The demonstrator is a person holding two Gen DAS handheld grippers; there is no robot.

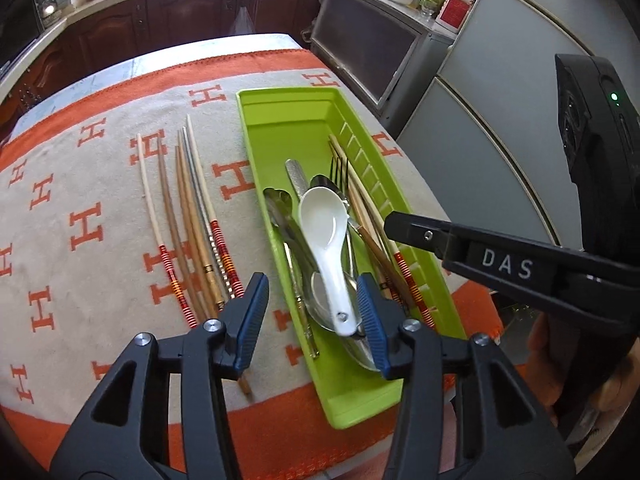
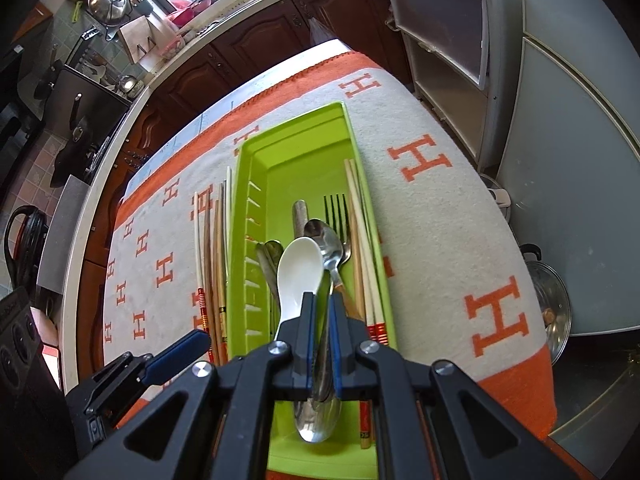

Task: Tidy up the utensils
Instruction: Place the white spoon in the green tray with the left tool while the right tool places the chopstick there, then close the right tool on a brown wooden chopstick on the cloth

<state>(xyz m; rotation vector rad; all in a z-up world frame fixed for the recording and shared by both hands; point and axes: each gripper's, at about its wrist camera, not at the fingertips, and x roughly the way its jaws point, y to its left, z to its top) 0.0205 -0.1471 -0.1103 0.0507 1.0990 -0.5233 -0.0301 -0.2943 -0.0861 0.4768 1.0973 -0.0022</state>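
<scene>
A lime green utensil tray (image 1: 280,128) (image 2: 296,152) lies on the cloth and holds a white ceramic spoon (image 1: 324,224) (image 2: 298,276), metal spoons (image 2: 326,240), a fork (image 2: 336,208) and chopsticks (image 2: 360,240). Several more chopsticks (image 1: 188,216) (image 2: 212,248) lie on the cloth left of the tray. My left gripper (image 1: 312,308) is open, its fingers astride the tray's near end around the white spoon's handle. My right gripper (image 2: 322,320) hovers above the tray, jaws close together with a narrow gap; nothing is clearly clamped. It also shows in the left wrist view (image 1: 400,228).
The table carries a grey and orange cloth (image 1: 80,200) (image 2: 440,220) with H marks. A grey cabinet (image 1: 372,52) and fridge (image 2: 580,160) stand to the right. Wooden kitchen cupboards (image 1: 160,24) run behind. A steel pot (image 2: 552,312) sits low at right.
</scene>
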